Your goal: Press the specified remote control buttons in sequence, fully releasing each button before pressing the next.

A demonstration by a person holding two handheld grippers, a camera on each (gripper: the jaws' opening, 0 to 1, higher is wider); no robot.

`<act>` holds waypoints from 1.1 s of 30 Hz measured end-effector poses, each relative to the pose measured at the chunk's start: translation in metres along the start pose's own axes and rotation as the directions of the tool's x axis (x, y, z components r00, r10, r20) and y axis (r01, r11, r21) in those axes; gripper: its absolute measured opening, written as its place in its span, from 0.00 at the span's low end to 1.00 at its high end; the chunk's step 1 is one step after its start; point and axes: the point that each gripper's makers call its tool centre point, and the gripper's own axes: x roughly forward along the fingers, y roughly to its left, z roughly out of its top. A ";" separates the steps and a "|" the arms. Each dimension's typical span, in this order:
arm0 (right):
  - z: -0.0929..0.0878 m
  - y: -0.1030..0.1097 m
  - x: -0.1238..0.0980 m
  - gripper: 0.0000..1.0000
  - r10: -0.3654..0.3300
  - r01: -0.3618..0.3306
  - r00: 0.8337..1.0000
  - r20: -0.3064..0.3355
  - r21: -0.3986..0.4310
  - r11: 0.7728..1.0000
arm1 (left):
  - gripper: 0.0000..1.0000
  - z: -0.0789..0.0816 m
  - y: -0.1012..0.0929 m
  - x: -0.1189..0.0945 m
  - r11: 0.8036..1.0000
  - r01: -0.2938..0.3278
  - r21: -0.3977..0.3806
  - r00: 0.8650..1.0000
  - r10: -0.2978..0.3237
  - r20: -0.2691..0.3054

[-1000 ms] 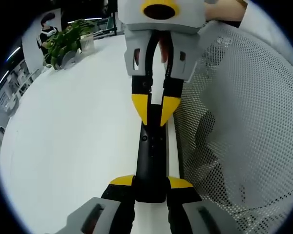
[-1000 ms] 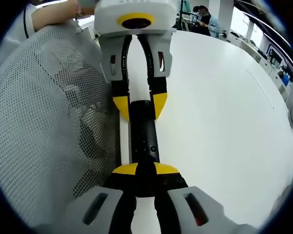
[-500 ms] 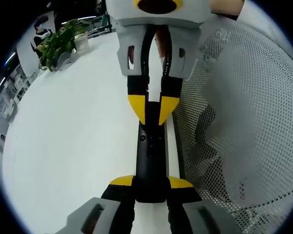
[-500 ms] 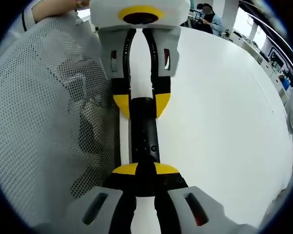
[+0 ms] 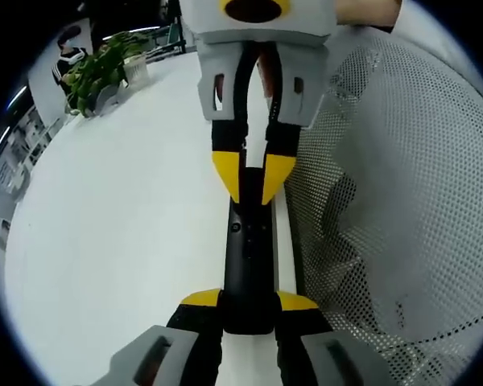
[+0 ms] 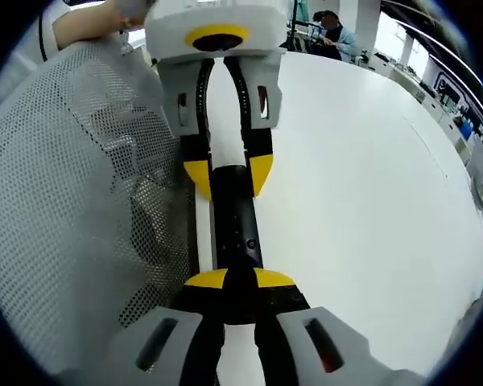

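The long black plastic remote control (image 5: pixel 248 265) lies at lower centre on the white table (image 5: pixel 121 241). The left gripper (image 5: pixel 249 301) pinches its near end; the right gripper (image 5: pixel 253 178) has its yellow-tipped fingers (image 5: pixel 229 170) nearly together on the far end. A grey perforated mesh basket (image 5: pixel 402 209) stands just beside, at right.

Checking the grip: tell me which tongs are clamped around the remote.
The left tongs: their tips flank one end of the black remote, one each side. The right tongs have tips pinched together over its other end.

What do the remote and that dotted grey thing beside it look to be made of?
Remote: probably matte black plastic, judging by its smooth, dull surface with hardly any glare. Dotted grey thing: looks like perforated mesh fabric, since rows of tiny holes run over soft folds; exact fibre unclear.
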 end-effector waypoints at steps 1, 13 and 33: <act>0.000 0.000 0.000 0.09 0.000 0.000 1.000 -0.002 0.001 1.000 | 0.24 0.000 0.000 0.000 1.000 0.000 -0.002 1.000 0.000 0.002; -0.003 0.000 0.000 0.08 -0.005 0.001 0.996 -0.094 -0.039 0.999 | 0.24 0.000 0.000 -0.001 1.000 0.009 -0.014 1.000 -0.009 0.014; -0.006 0.000 -0.002 0.08 -0.019 0.021 0.997 -0.069 0.027 0.999 | 0.24 0.000 -0.001 -0.001 1.000 0.009 -0.021 1.000 -0.009 0.014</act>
